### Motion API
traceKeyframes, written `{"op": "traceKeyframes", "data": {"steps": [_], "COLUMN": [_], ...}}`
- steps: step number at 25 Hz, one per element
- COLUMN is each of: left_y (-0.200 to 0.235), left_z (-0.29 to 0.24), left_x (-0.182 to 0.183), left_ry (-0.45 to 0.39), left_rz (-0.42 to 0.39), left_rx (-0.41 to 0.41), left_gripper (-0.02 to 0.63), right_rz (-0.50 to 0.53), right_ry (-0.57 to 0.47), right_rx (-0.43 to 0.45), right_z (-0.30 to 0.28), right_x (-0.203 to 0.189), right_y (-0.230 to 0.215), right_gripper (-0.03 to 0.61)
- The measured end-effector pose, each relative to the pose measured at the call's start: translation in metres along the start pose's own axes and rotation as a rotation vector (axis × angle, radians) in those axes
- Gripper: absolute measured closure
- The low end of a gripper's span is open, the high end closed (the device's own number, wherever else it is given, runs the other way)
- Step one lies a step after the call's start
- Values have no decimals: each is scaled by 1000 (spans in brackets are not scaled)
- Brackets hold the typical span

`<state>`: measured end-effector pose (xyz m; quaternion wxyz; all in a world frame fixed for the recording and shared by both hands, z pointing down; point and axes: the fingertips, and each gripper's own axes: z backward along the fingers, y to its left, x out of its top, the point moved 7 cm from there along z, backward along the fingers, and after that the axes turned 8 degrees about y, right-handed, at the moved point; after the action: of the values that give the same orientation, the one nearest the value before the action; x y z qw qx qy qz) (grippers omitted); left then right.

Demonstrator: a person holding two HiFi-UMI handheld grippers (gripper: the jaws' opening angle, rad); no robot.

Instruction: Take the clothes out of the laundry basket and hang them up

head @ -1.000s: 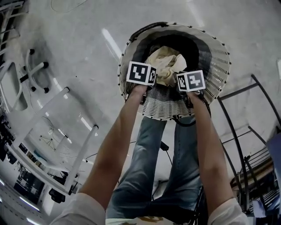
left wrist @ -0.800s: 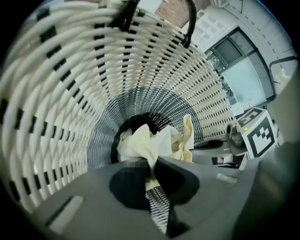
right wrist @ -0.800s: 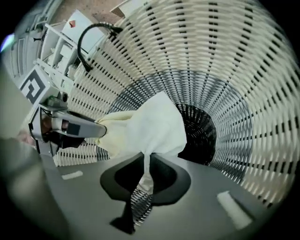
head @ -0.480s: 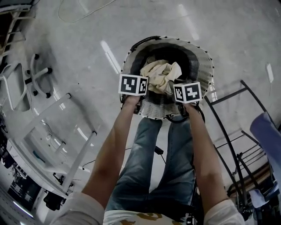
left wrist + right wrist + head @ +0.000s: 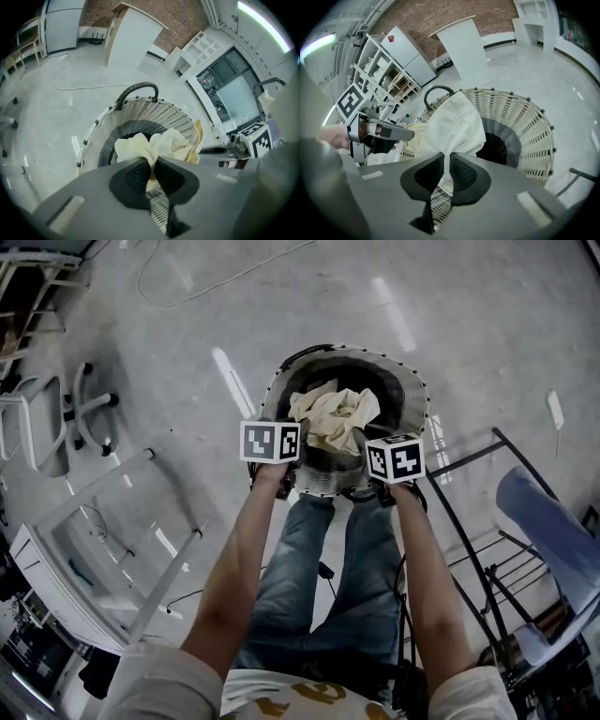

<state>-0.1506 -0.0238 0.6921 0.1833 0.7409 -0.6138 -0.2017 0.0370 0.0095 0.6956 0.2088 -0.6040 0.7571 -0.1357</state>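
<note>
Left gripper and right gripper are each clamped on a fold of the cream garment. The garment is held bunched over the mouth of the laundry basket in the upper middle of the head view, with its lower part seemingly inside the rim. Both pinches should be kept firm and raised together until the cloth clears the wicker — then spread apart to open it. A black rack at the right, with a blue garment draped on it, is judged the likely destination.

The garment sits atop the laundry basket on the floor, between the left gripper and the right gripper.
</note>
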Motion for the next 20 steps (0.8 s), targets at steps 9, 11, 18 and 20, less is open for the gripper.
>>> {"op": "traceKeyframes", "data": {"steps": [9, 11, 18, 20], "left_y": [-41, -54, -105, -114], "left_z": [65, 83, 143, 156], "left_x": [19, 23, 39, 45], "left_ry": [-114, -142, -216, -227], "left_rz": [-10, -4, -81, -110], "left_rx": [-62, -111, -157, -150], "left_gripper": [583, 583, 583, 583], "right_rz": [20, 28, 4, 1], "right_ry": [-123, -140, -249, -268], "right_rx": [32, 34, 86, 90], "right_z": [76, 95, 166, 180], "right_x": [8, 8, 10, 13], "right_y": [28, 34, 54, 61], "right_gripper": [517, 517, 517, 517]}}
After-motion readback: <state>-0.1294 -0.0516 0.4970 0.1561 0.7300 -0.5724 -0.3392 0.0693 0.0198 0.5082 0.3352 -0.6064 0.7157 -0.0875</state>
